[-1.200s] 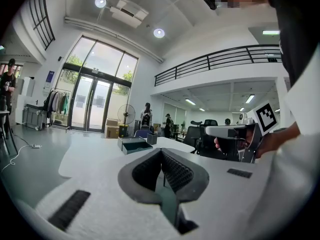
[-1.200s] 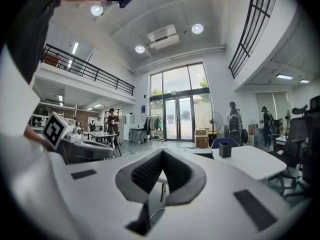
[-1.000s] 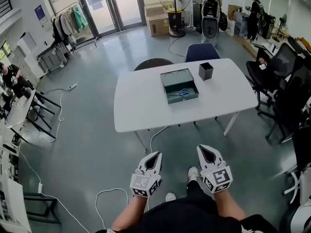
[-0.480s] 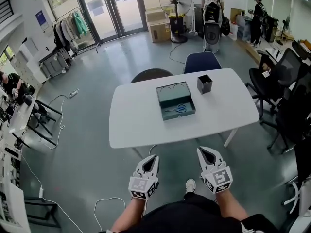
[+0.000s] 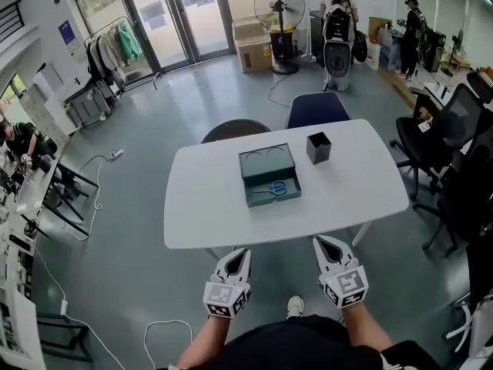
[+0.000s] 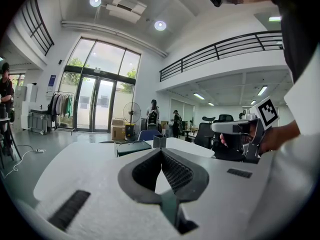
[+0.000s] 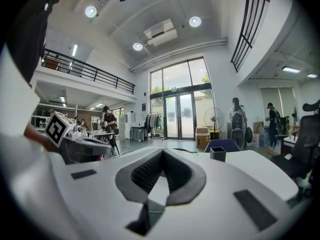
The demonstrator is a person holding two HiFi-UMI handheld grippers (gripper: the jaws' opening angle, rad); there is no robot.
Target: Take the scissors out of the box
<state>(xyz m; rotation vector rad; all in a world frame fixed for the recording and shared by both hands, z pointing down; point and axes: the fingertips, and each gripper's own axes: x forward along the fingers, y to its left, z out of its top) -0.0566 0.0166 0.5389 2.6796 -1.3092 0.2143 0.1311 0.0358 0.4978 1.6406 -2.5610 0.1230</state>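
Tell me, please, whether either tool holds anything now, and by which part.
Nothing is held. The left tool and the right tool are both shut and empty; the blue-handled scissors lie in the grey-green open box.

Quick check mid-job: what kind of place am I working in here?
Probably an open-plan office or lab hall. A white meeting table stands in the open floor with office chairs beside it. There are tall glass entrance doors at the far end and a railed mezzanine overhead.

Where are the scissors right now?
In the head view, the scissors lie inside the open green box near the middle of the white table, in the box's near half. The black pen holder stands to the box's right.
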